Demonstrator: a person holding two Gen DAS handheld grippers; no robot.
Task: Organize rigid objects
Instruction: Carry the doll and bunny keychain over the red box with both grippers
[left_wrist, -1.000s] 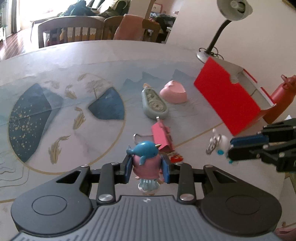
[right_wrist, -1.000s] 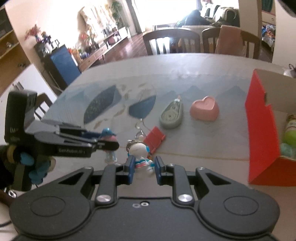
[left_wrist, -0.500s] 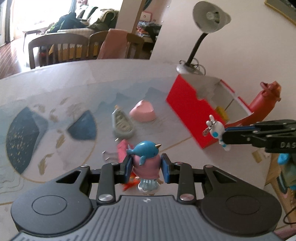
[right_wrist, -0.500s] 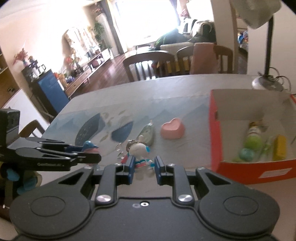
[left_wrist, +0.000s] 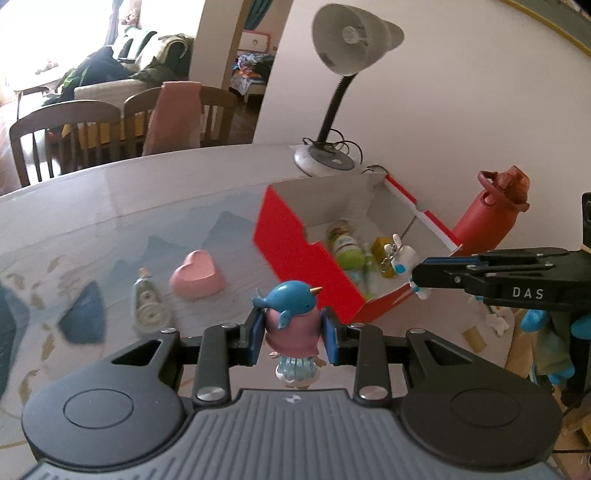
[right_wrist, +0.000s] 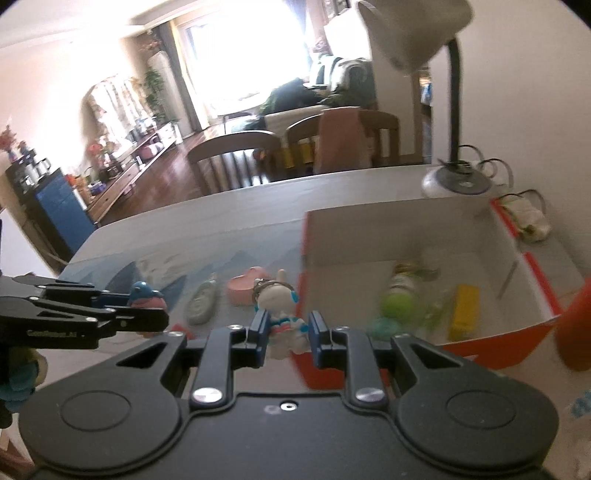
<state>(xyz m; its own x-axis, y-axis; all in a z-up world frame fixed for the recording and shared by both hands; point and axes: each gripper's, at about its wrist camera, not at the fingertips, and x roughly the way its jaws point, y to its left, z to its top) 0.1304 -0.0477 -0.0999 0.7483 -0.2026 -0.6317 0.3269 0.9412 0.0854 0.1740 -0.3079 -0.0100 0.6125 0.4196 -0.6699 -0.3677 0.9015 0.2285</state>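
My left gripper (left_wrist: 291, 334) is shut on a blue-headed pink figurine (left_wrist: 293, 317), held above the table left of the red box (left_wrist: 306, 254). My right gripper (right_wrist: 286, 332) is shut on a white bunny keychain figure (right_wrist: 279, 314), held at the box's near left corner. The bunny figure also shows in the left wrist view (left_wrist: 400, 260), above the box's near right edge. The box (right_wrist: 406, 254) is open and holds a green bottle (right_wrist: 397, 302), a yellow item (right_wrist: 463, 310) and other small things. The blue-headed figurine also shows in the right wrist view (right_wrist: 146, 295).
A pink heart-shaped dish (left_wrist: 197, 275) and a grey-green correction tape (left_wrist: 147, 306) lie on the patterned table mat left of the box. A desk lamp (left_wrist: 332, 110) stands behind the box, a red bottle (left_wrist: 487, 210) to its right. Chairs (left_wrist: 66, 136) stand at the table's far edge.
Both grippers have risen and moved right toward the red box with their figurines. The box's inside has come into view, and the bunny figure now hangs at the box's edge.
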